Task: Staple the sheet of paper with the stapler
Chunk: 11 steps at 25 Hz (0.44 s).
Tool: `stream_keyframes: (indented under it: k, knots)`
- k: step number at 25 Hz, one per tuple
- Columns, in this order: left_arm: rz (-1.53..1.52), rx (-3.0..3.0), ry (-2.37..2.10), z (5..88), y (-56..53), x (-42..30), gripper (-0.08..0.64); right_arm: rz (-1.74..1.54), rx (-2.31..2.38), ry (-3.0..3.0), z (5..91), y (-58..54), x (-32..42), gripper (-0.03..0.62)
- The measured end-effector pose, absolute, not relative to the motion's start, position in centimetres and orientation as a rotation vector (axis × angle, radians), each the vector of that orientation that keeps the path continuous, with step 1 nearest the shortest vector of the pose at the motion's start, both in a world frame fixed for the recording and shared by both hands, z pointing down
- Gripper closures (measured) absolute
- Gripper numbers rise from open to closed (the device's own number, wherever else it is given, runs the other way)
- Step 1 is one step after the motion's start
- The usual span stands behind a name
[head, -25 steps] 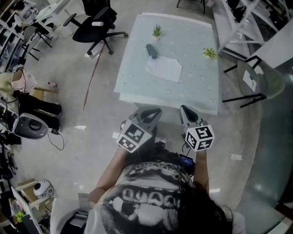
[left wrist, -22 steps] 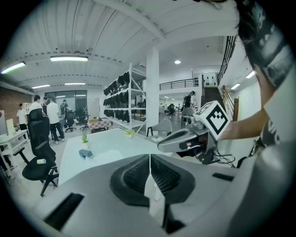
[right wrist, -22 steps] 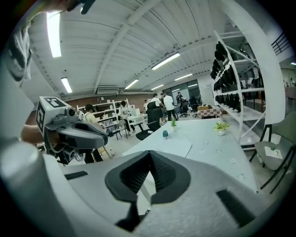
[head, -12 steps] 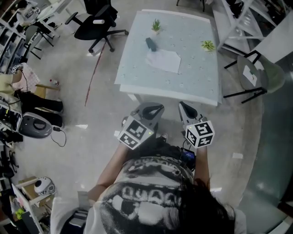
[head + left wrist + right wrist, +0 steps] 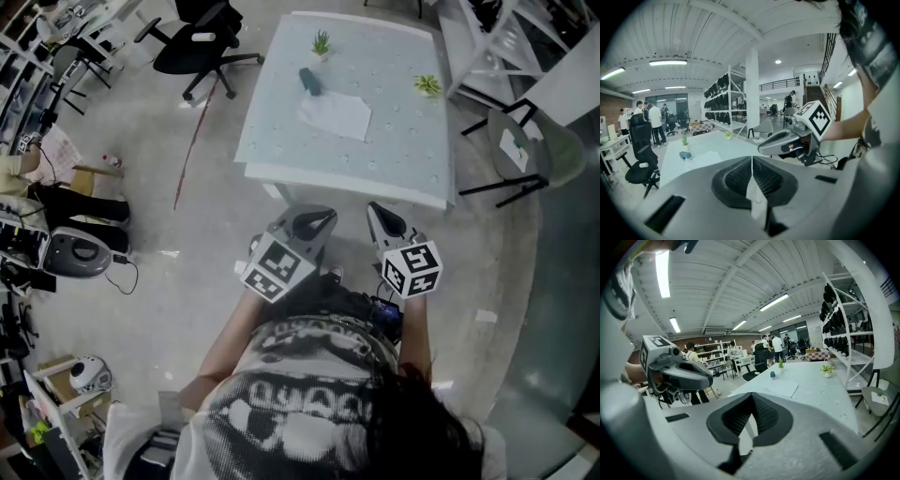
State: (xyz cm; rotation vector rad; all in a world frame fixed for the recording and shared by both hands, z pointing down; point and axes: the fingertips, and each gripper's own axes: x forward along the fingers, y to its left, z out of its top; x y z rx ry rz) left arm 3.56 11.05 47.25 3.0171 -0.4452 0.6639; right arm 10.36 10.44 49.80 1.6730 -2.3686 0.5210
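Risk — left tongs, right tongs both shut, empty, short of counter — could shove stapler from paper

Counter: pale mint, small white dots.
Paper: plain white.
Stapler: dark blue-grey, at the paper's 11 o'clock.
Plants: green.
Left tongs, right tongs: grey, black ribbed pads, black-and-white checked cubes.
Floor: grey, red streak.
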Motion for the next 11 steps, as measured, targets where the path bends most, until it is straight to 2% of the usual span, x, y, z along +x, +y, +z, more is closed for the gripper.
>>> stream_keyframes:
  k: [11]
  knots:
    - [0.660, 3.013, -0.465, 47.14, 11.28, 3.73, 0.554, 0.513, 1.659, -2.363, 49.81, 10.83, 11.14, 0.600]
